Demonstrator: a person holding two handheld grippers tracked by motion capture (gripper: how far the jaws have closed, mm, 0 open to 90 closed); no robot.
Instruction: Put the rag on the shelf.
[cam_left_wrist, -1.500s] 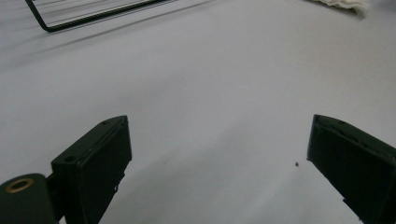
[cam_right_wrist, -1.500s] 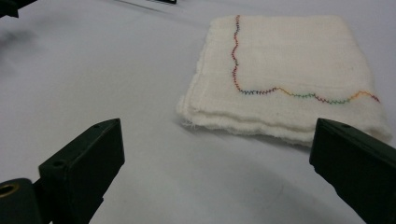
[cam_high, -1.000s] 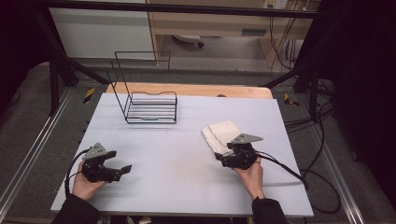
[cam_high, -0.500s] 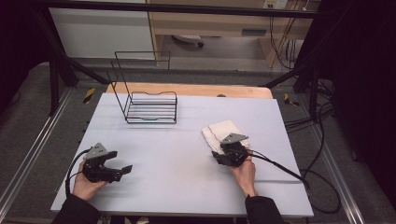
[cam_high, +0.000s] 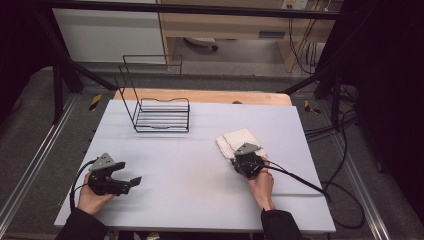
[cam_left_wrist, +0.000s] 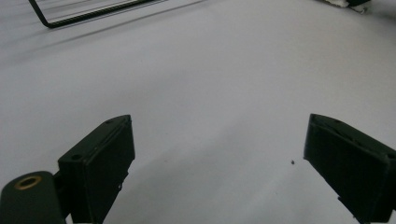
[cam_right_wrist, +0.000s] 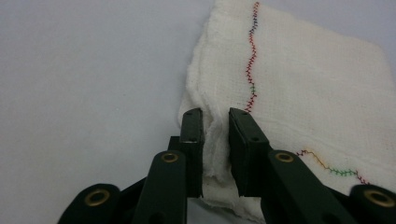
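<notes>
A folded white cloth (cam_high: 234, 139) with a coloured zigzag stitch lies on the right half of the pale table (cam_high: 200, 200). My right gripper (cam_high: 237, 157) sits at its near edge. In the right gripper view the jaws have just been closing, and the gripper (cam_right_wrist: 215, 117) now pinches a bunched fold of the cloth (cam_right_wrist: 303, 79) between its pads. My left gripper (cam_high: 133, 181) rests low over the table at the front left. Its jaws stand wide open in the left gripper view (cam_left_wrist: 219, 122), with only bare table between them.
A black wire rack (cam_high: 162, 115) stands at the back left of the table; its base (cam_left_wrist: 93, 11) shows at the top of the left gripper view. A cable (cam_high: 300, 181) trails from the right gripper to the table's right edge. Dark frame posts flank the table.
The right gripper moved a little forward onto the cloth's near edge, and its jaws came together on a fold. The left gripper stayed put.
</notes>
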